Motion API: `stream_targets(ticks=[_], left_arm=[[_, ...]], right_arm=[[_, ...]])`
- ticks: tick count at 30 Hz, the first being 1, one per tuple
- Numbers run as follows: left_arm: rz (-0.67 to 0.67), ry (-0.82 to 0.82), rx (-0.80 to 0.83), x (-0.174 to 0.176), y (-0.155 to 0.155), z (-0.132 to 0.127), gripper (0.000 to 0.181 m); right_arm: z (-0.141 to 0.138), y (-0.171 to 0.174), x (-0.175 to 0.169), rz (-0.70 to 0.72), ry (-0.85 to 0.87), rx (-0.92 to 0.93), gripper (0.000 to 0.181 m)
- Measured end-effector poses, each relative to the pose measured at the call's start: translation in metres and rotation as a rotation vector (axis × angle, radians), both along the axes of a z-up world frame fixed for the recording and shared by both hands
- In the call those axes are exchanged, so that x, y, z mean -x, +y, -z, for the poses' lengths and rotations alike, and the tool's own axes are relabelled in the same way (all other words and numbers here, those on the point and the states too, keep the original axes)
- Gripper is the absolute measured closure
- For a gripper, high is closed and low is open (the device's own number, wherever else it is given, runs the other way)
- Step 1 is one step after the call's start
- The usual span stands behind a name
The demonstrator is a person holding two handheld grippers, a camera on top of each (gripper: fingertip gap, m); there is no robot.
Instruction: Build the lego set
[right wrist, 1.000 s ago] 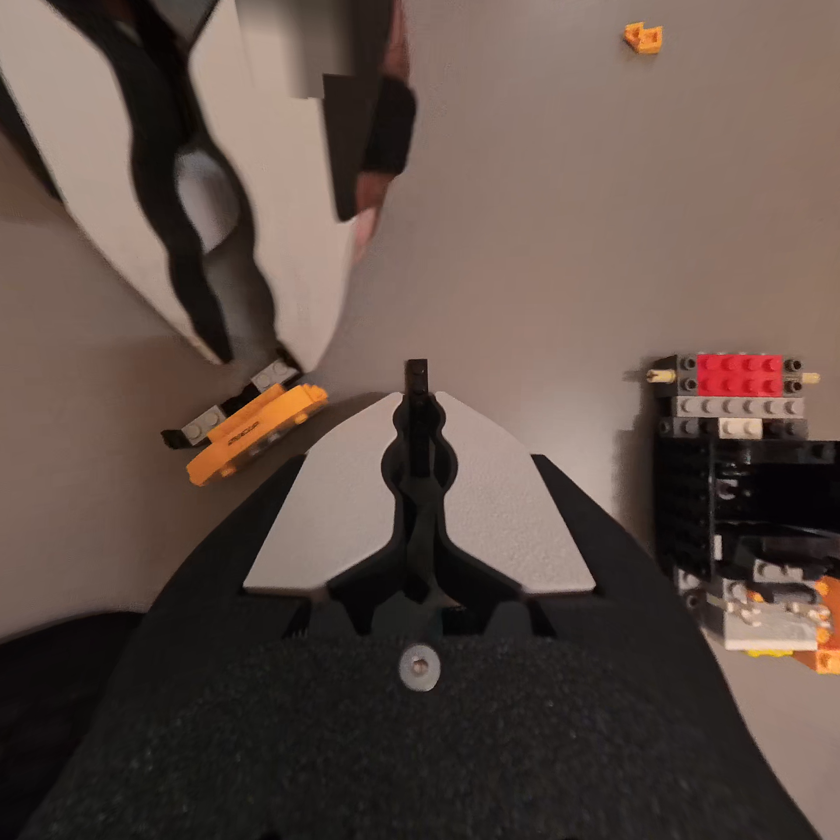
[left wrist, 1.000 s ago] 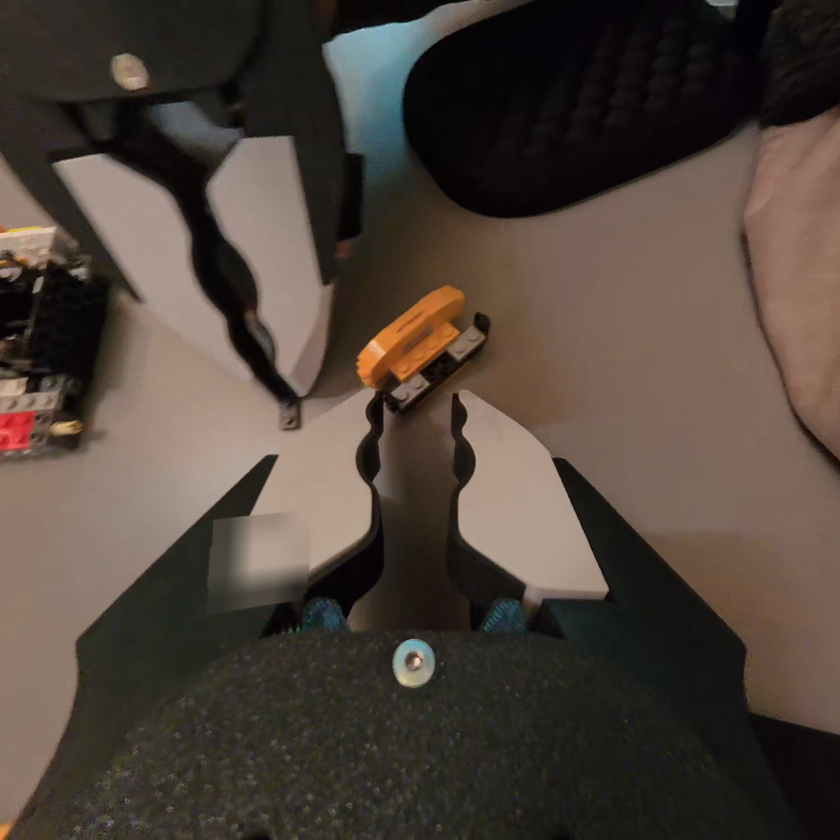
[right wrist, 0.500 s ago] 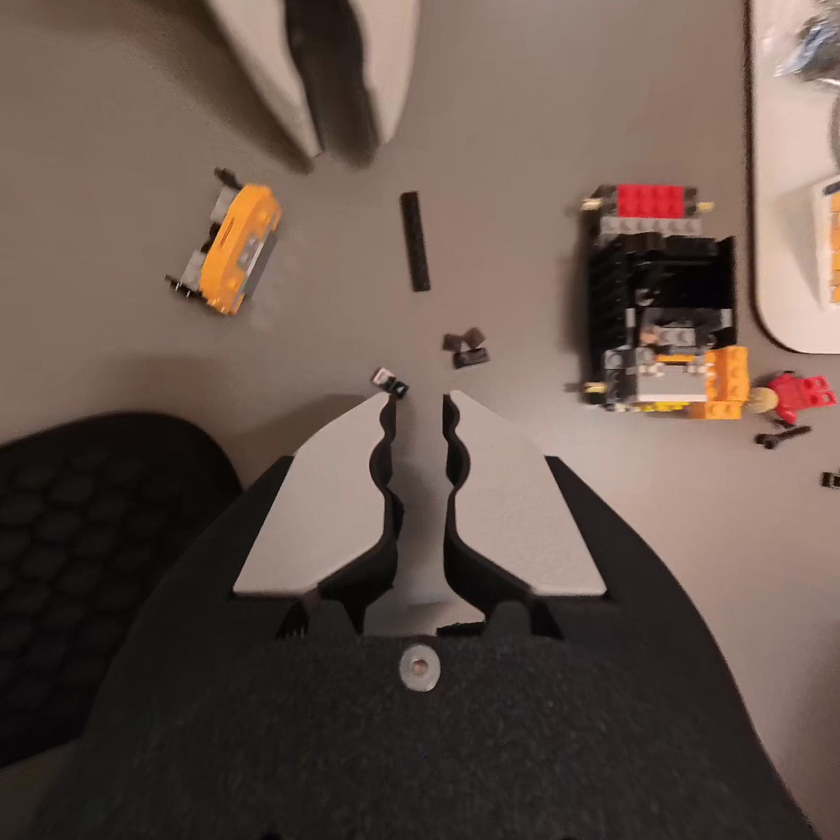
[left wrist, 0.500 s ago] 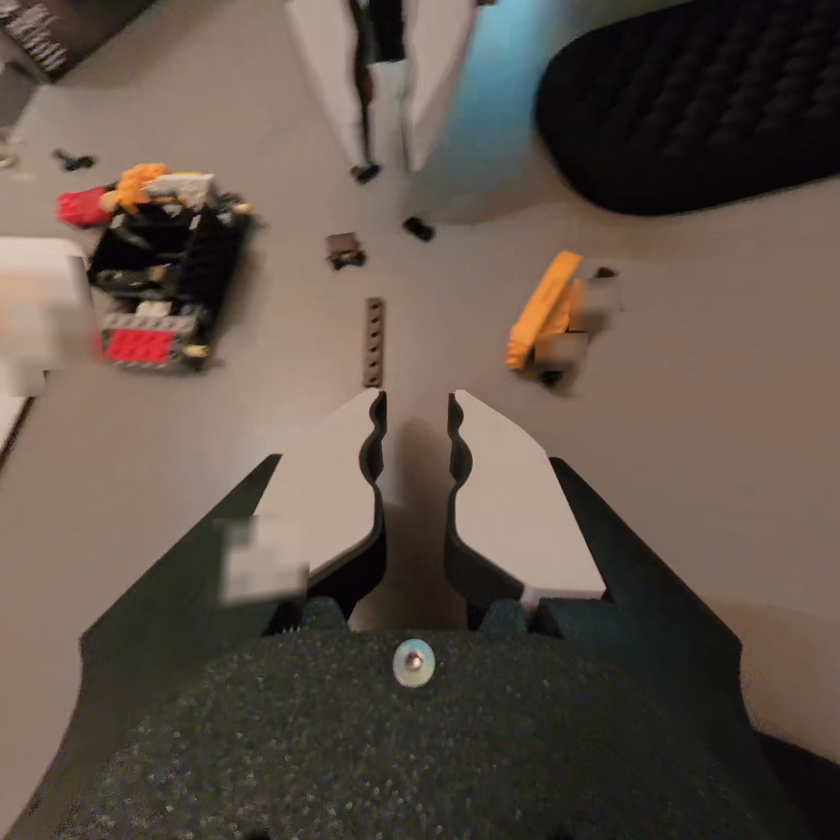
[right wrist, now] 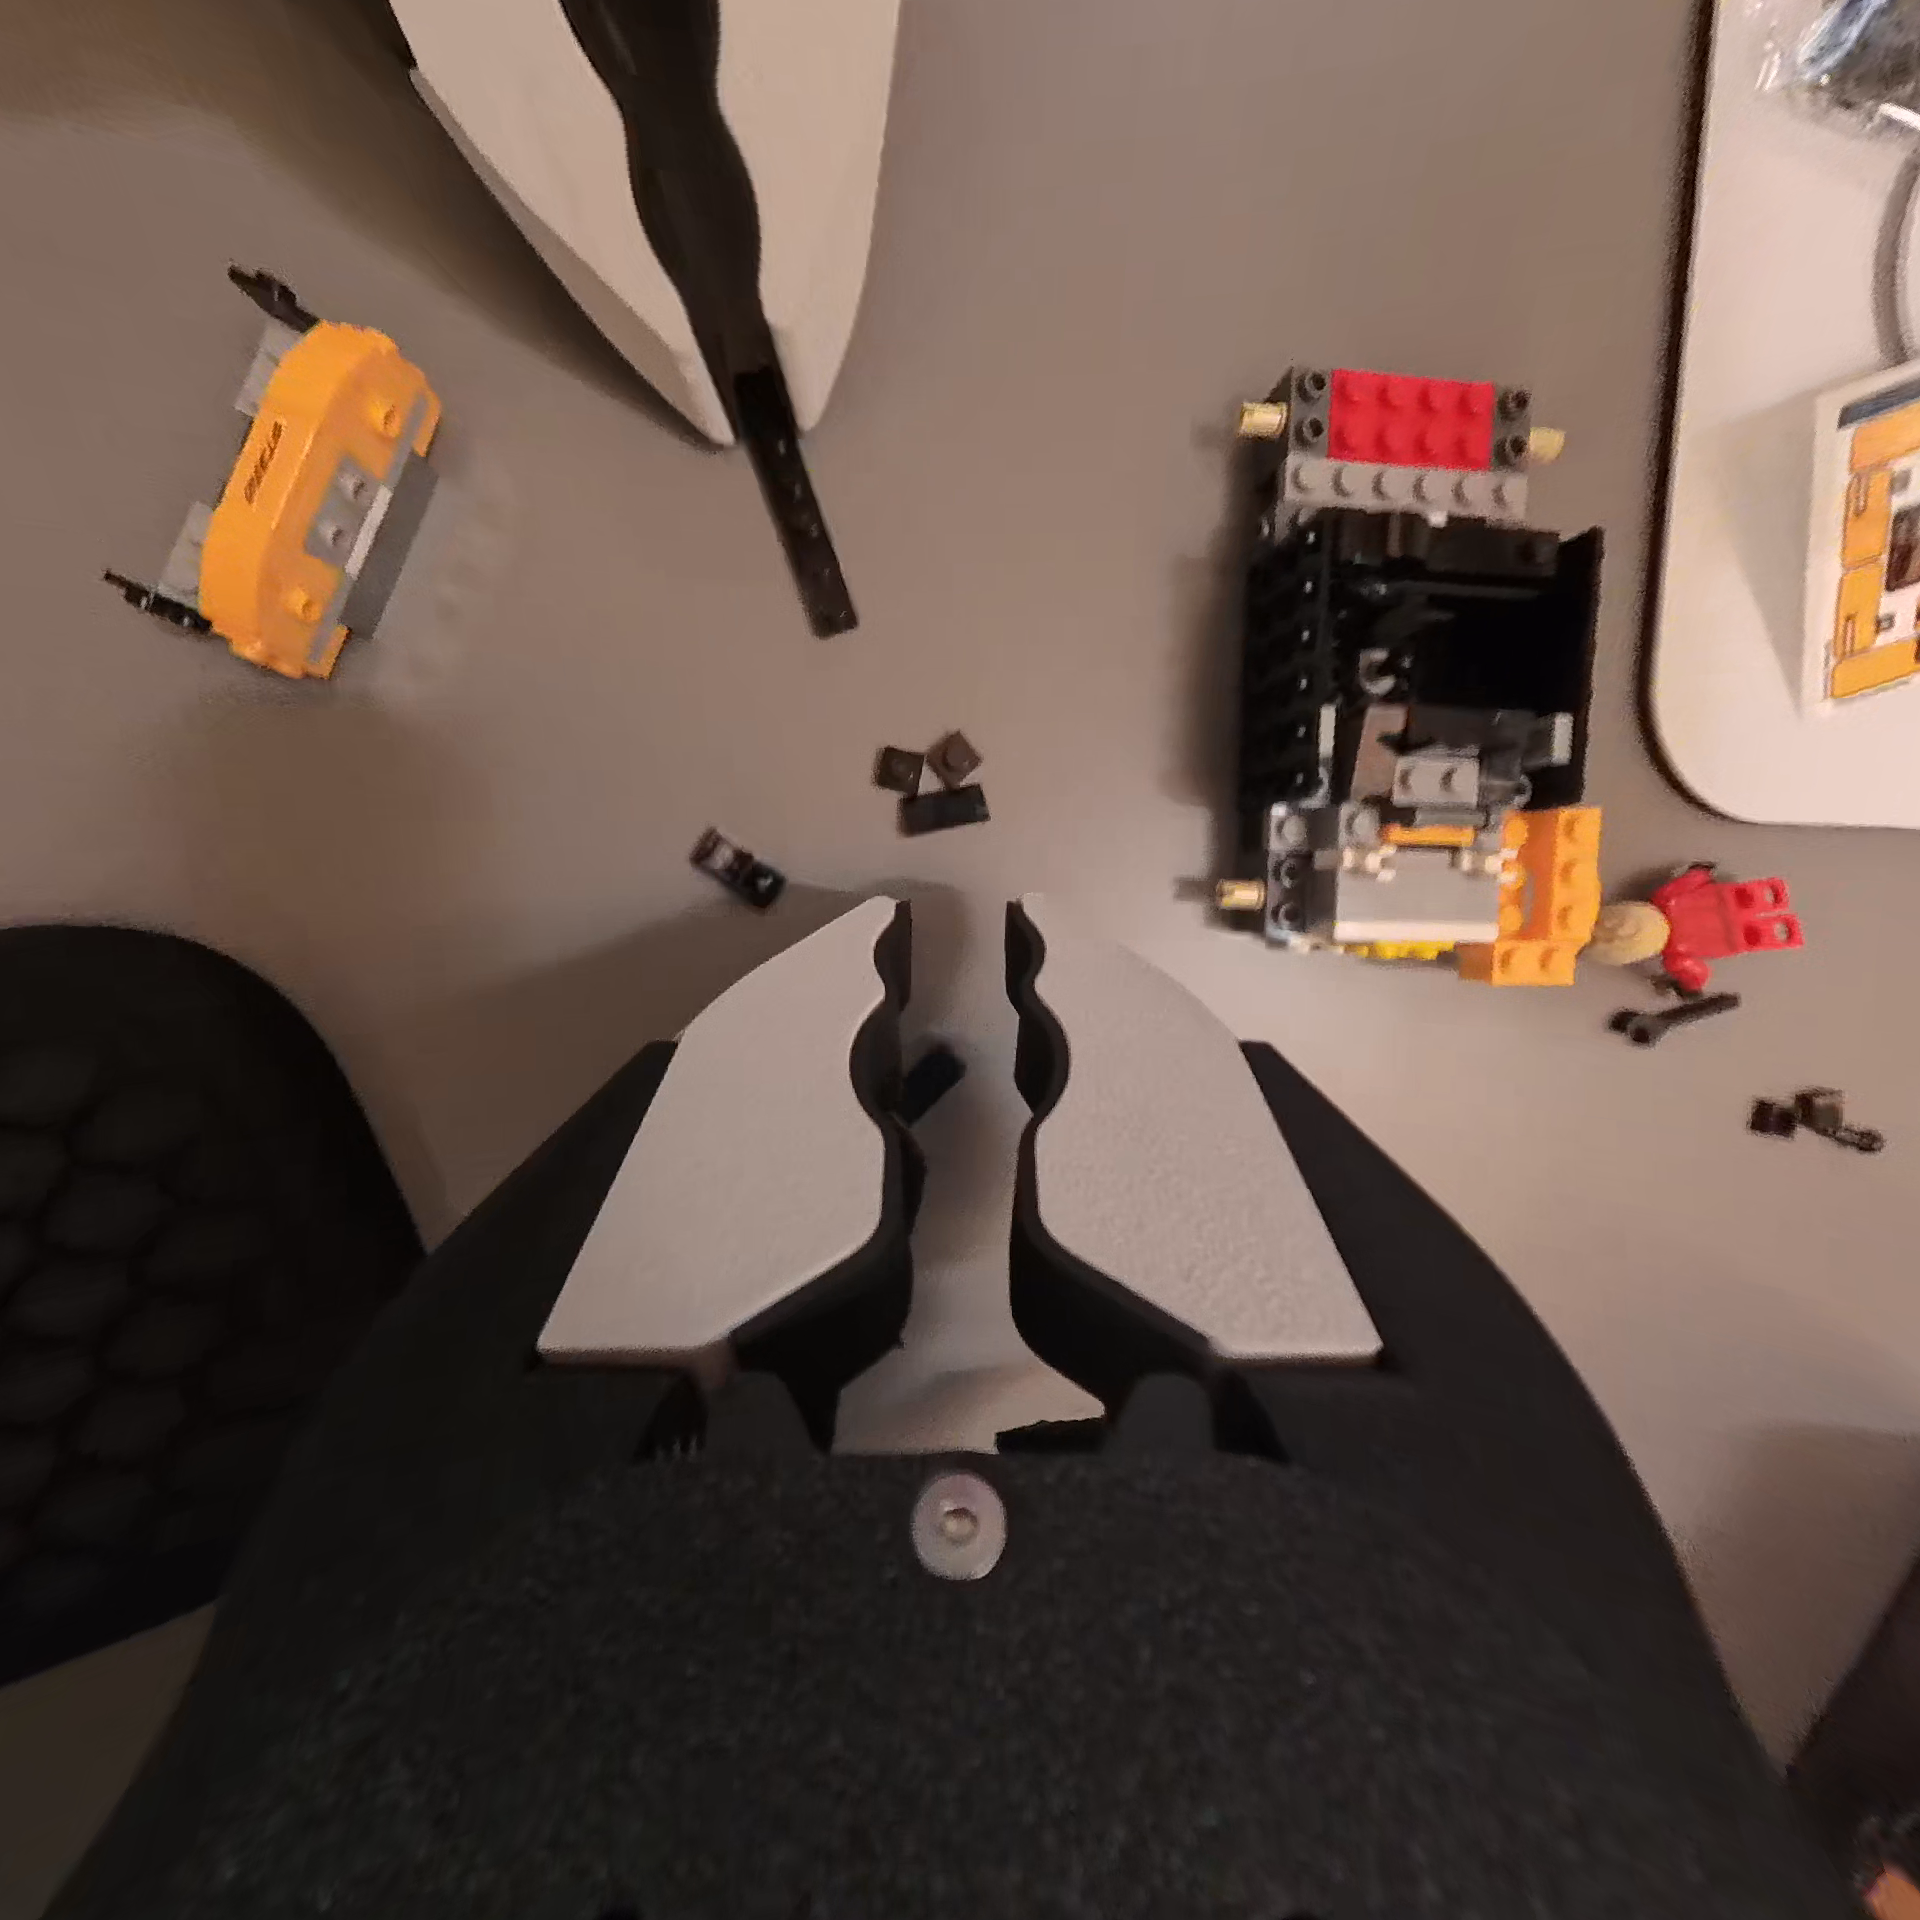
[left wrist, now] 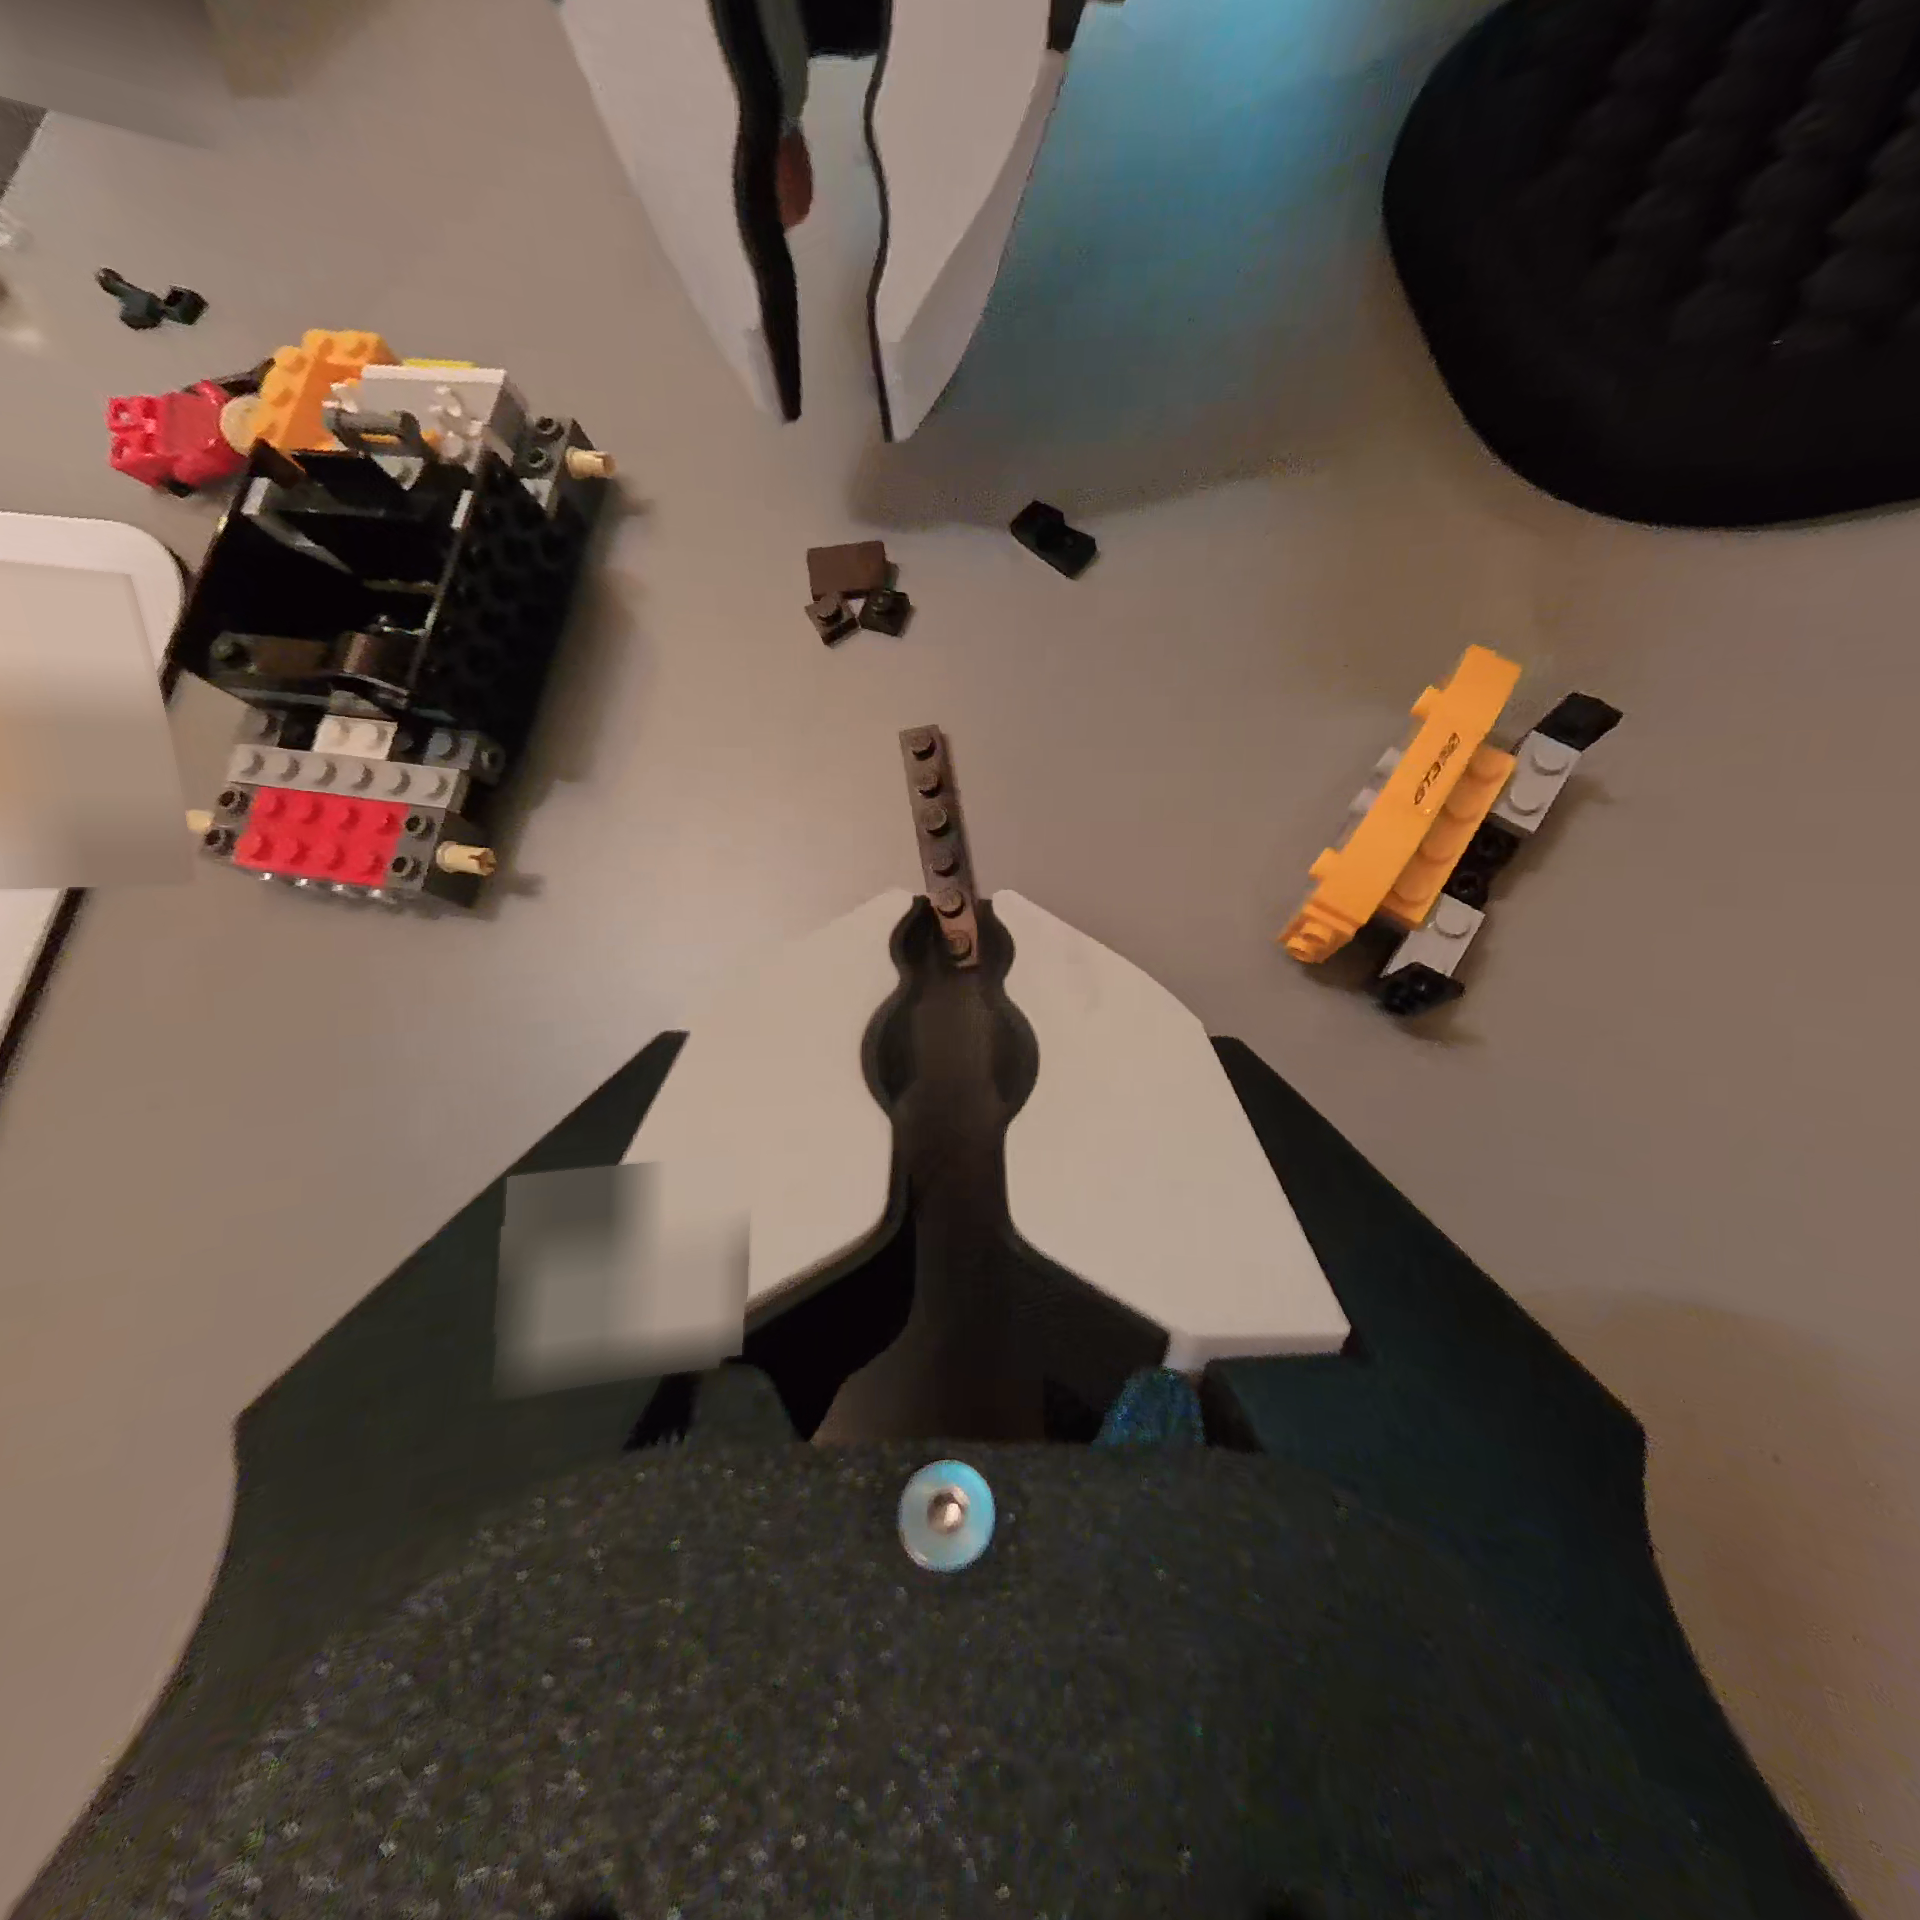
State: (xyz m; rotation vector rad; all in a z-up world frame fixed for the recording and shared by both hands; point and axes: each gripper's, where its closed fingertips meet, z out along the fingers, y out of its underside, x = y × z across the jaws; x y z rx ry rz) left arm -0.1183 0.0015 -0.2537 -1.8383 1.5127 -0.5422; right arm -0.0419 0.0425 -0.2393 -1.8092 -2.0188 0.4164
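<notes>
The left gripper [left wrist: 948,914] is pressed together on the near end of a long dark studded plate [left wrist: 938,831], which juts forward over the grey tabletop [left wrist: 1143,665]; the clamped end is hidden between the fingers. The right gripper [right wrist: 956,914] stands spread with nothing between its tips. A small dark piece [right wrist: 928,1081] shows in the gap lower down, too blurred to identify.

The partly built black vehicle chassis [right wrist: 1413,665], with a red brick at one end and orange bricks at the other, sits on the table right of the right gripper. A red minifigure [right wrist: 1704,920] lies just beside its orange end. The orange-and-grey subassembly [left wrist: 1439,831] lies well apart to the left gripper's right; it carries dark lettering. A cluster of small dark plates [left wrist: 854,594] and a single black plate [left wrist: 1051,537] lie between the grippers.

A black quilted cushion [left wrist: 1683,249] is cut off at the frame edge. A white tray [right wrist: 1766,520] holds a printed booklet [right wrist: 1870,540], partly out of frame
</notes>
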Motion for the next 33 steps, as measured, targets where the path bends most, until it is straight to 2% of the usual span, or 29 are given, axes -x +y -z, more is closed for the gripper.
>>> stream_targets(ticks=[6, 10, 12, 16, 20, 24, 28, 33], left_arm=[[0.039, 0.011, -0.016, 0.006, -0.005, 0.0, 0.173], [0.054, 0.002, -0.021, 0.009, -0.007, 0.0, 0.171], [0.05, -0.008, -0.006, 0.012, -0.007, -0.001, 0.159], [0.034, -0.076, 0.033, 0.014, -0.008, -0.009, 0.156], [0.011, -0.265, 0.134, 0.007, -0.011, -0.035, 0.158], [-0.015, -0.529, 0.353, -0.001, -0.016, -0.069, 0.157], [-0.043, -0.745, 0.555, 0.004, -0.013, -0.094, 0.157], [-0.008, -0.833, 0.695, 0.008, -0.018, -0.105, 0.158]], right_arm=[[0.015, -0.002, 0.019, -0.101, -0.07, 0.009, 0.16], [0.016, -0.003, 0.021, -0.101, -0.071, 0.049, 0.166], [0.016, -0.003, 0.017, -0.092, -0.083, 0.052, 0.166], [0.003, -0.006, 0.015, -0.064, -0.034, 0.038, 0.166], [-0.026, -0.013, 0.033, -0.06, 0.107, -0.021, 0.166], [-0.056, -0.029, 0.065, -0.09, 0.285, -0.084, 0.166], [-0.073, -0.045, 0.086, -0.121, 0.398, -0.137, 0.166], [-0.083, -0.053, 0.095, -0.137, 0.456, -0.16, 0.166]])
